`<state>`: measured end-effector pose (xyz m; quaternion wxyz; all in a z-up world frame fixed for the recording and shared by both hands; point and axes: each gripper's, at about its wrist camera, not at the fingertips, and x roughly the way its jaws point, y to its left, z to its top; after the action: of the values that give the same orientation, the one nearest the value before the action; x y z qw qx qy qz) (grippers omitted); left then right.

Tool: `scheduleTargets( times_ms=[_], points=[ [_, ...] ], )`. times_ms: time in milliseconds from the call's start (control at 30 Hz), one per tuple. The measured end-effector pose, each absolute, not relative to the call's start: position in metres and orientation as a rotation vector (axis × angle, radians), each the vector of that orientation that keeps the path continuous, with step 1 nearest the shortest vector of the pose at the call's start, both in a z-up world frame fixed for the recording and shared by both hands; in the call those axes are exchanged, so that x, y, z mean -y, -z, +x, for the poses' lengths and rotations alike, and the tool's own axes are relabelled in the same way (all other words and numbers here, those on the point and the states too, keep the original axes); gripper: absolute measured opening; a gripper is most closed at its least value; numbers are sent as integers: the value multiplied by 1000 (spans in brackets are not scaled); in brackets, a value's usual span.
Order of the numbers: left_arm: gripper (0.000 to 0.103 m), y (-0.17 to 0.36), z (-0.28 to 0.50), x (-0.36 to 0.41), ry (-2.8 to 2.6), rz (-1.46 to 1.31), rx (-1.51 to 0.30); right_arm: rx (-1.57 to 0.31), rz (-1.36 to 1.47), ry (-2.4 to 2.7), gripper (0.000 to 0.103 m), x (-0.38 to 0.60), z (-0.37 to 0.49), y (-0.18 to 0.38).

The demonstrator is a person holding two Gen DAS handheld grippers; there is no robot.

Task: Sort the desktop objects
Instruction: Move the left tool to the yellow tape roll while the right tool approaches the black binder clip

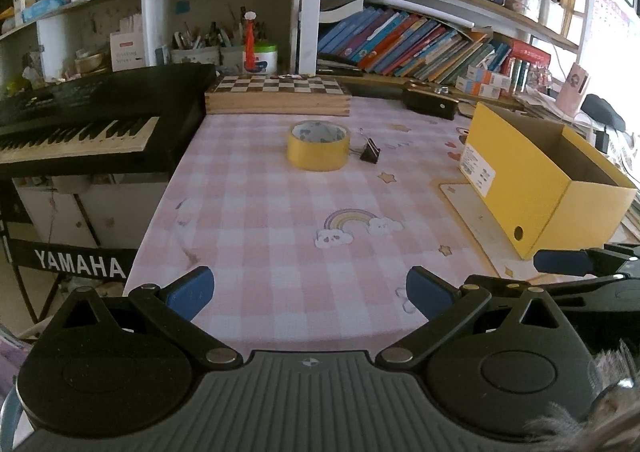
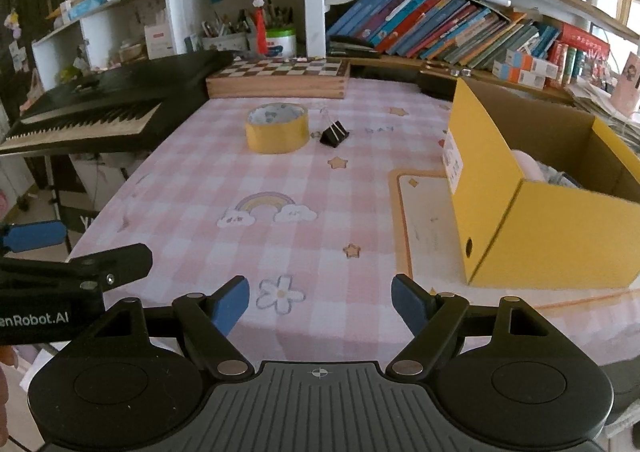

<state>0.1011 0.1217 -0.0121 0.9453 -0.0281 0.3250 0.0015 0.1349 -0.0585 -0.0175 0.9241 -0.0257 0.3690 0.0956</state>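
Left gripper (image 1: 310, 294): jaws wide apart, nothing between them, low over the near edge of the cloth (image 1: 280, 220).
Right gripper (image 2: 320, 302): jaws apart too, empty, hanging just beside the left one.
Tape (image 1: 318, 146): yellow roll flat on the cloth at the far side, in front of the chessboard (image 1: 276, 92), well apart from both grippers.
Clip (image 1: 370, 151): small black binder clip just right of the tape, handles up.
Box (image 1: 540, 176): yellow, open-topped, on the right; something pale already lies inside.
Risk, tape: it's wide, and a grab across the outside may slip off.
Risk, clip: it's tiny and close to the tape, so a sloppy reach could knock one into the other.
Risk, crowding: both grippers going in together could collide.
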Motion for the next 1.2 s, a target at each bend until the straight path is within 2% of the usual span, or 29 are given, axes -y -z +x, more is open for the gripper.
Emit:
scheduleTargets(
  times_ms=[833,1200],
  points=[
    [103,13,213,-117,-110,-57,-697,-808,-70,-299,80,71,263,21],
    [103,13,267,-116,-100,-15,-673,-767,-157,-386,80,72,325,7]
  ],
)
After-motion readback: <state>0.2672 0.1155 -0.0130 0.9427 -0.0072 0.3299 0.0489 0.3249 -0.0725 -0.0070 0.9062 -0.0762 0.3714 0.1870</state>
